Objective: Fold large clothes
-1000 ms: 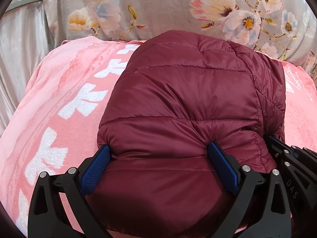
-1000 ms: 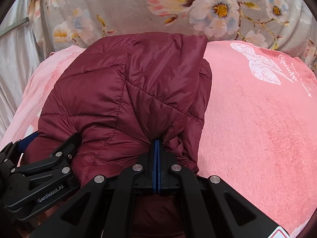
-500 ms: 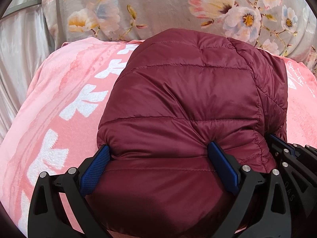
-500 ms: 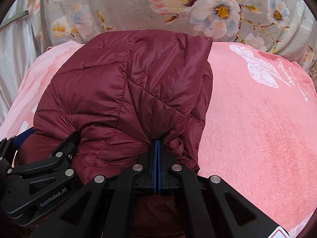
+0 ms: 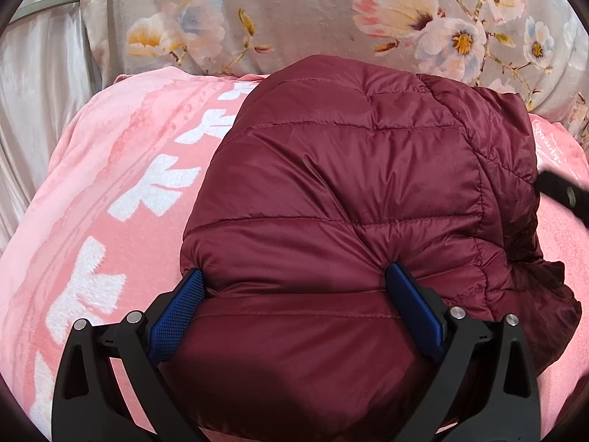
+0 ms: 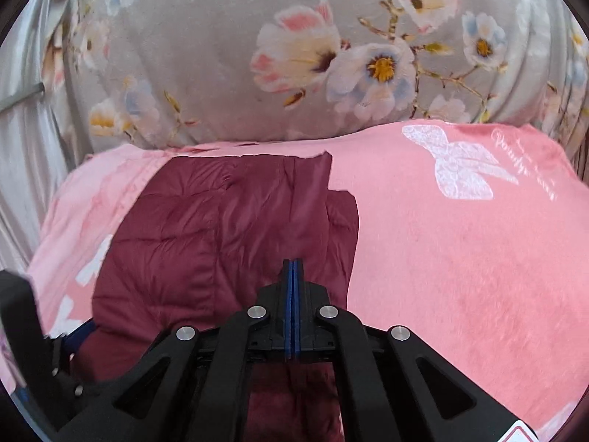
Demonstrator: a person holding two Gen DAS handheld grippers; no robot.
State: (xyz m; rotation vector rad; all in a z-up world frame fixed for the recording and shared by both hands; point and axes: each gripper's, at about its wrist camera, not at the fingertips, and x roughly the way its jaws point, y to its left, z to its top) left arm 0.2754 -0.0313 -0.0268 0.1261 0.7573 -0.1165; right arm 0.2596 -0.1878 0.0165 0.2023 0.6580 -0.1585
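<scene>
Pink blanket (image 6: 460, 258) w/ white print fills ground ahead of both grippers; floral grey blanket (image 6: 228, 73) beyond. Maroon puffer jacket (image 5: 349, 191) folded on pink blanket, bulk between left gripper (image 5: 294, 294) fingers, jaws wide, blue pads (image 5: 176, 316) against its sides, tilted down. Right gripper (image 6: 292, 276) clenched, nothing visibly pinched, jacket just ahead/left.
</scene>
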